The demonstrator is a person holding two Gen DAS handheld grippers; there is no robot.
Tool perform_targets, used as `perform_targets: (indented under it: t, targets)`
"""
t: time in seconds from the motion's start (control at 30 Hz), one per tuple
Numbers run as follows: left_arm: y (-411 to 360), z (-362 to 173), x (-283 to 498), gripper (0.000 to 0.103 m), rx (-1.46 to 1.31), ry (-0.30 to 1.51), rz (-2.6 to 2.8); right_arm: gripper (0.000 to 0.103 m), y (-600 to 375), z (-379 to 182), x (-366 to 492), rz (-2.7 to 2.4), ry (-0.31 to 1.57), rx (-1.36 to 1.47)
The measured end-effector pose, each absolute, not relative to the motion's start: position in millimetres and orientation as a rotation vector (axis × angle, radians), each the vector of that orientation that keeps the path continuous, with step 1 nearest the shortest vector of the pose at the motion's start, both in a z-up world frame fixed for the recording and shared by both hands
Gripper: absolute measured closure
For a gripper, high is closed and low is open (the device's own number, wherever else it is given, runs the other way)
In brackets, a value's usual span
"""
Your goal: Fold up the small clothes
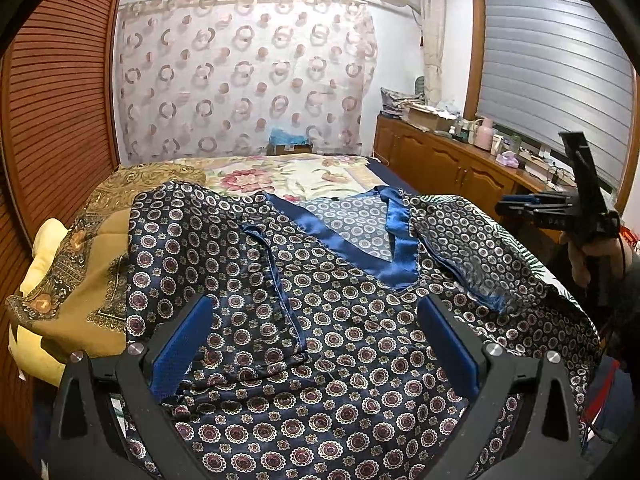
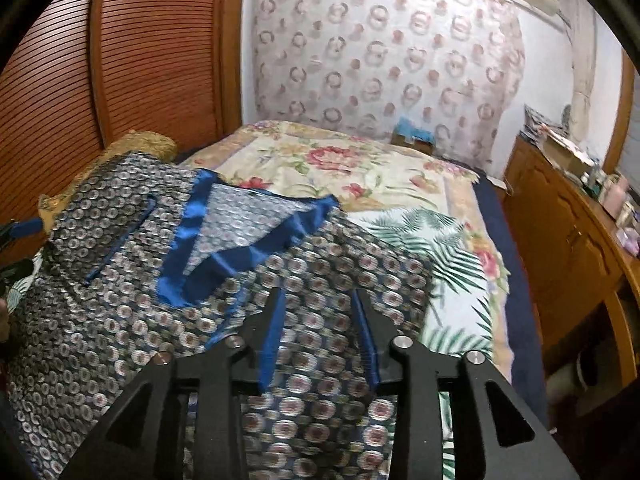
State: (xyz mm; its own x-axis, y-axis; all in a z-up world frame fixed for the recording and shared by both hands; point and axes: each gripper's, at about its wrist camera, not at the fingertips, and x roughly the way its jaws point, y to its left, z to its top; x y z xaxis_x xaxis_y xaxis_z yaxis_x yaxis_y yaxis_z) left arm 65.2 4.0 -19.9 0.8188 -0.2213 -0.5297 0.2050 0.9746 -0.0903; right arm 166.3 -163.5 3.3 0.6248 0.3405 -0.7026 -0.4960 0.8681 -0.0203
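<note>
A navy satin garment with a round medallion print [image 1: 340,320] lies spread on the bed, front up, with a bright blue V-shaped collar [image 1: 360,248] and a blue-edged chest pocket [image 1: 276,280]. It also shows in the right wrist view [image 2: 320,280], blurred by motion. My left gripper [image 1: 316,312] is open and empty, hovering over the garment's lower front. My right gripper [image 2: 318,300] is open with a narrower gap, empty, just above the garment's right side. The right gripper also shows in the left wrist view [image 1: 560,204], held up at the bed's right edge.
The bed [image 2: 360,168] has a floral and palm-leaf cover. A yellow-brown patterned quilt [image 1: 80,248] is bunched at the left by a slatted wooden wardrobe [image 1: 52,100]. A wooden sideboard [image 1: 440,156] with clutter runs along the right. A cardboard box [image 1: 290,146] stands behind the bed.
</note>
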Motion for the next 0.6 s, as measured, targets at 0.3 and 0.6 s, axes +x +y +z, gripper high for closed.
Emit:
perform_targets:
  t: [0.3,0.6]
  targets:
    - [6,-21,67,0.0,-0.03,0.573,-0.223,0.066,-180,-34,189,0.38,0.91,-0.216]
    - [5,-22,68,0.0,-0.028,0.576,-0.224,0.086,-179,-51,192,0.38,0.97,-0.287]
